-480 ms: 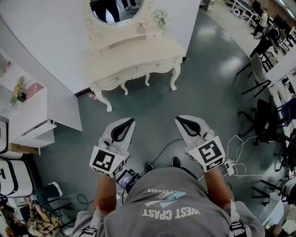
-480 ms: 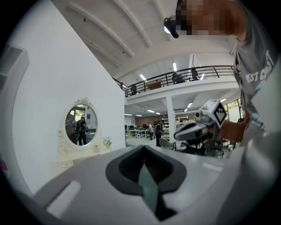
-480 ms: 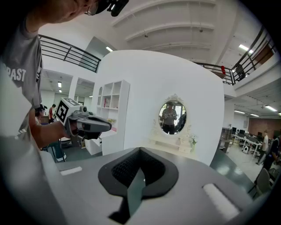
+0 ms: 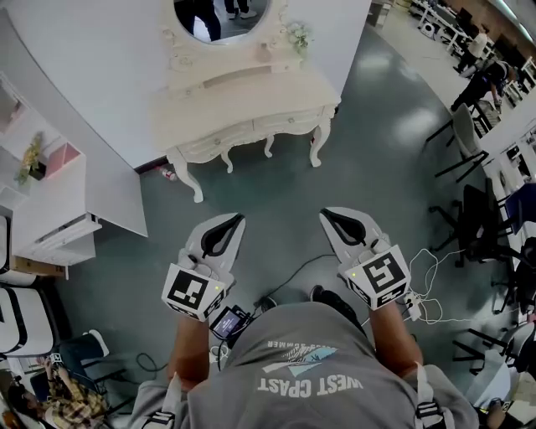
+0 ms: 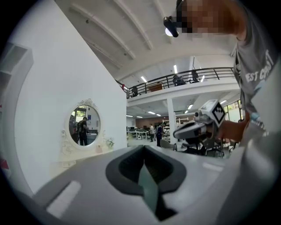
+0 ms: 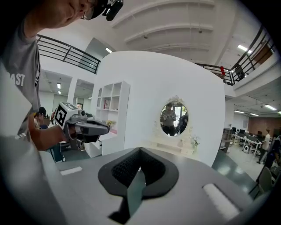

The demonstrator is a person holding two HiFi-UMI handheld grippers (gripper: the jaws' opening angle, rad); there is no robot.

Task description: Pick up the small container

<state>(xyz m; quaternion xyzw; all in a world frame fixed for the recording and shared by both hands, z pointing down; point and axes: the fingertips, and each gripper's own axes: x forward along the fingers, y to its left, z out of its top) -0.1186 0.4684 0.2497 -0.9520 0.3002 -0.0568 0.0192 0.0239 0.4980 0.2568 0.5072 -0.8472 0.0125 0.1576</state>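
Note:
A cream dressing table with an oval mirror stands against the white wall ahead. On its back ledge sit a small pinkish container and a white flower bunch. The container also shows small and far in the left gripper view. My left gripper and right gripper hover side by side over the grey floor, well short of the table. Both are shut with nothing in them. Each gripper view looks over its own shut jaws at the other gripper: the right gripper and the left gripper.
A white shelf unit stands at the left, with a padded chair below it. Black office chairs and desks crowd the right side. White cables lie on the floor by my right foot.
The head view has shifted slightly, so the dressing table sits a little further right. Both grippers stay shut in nearly the same places.

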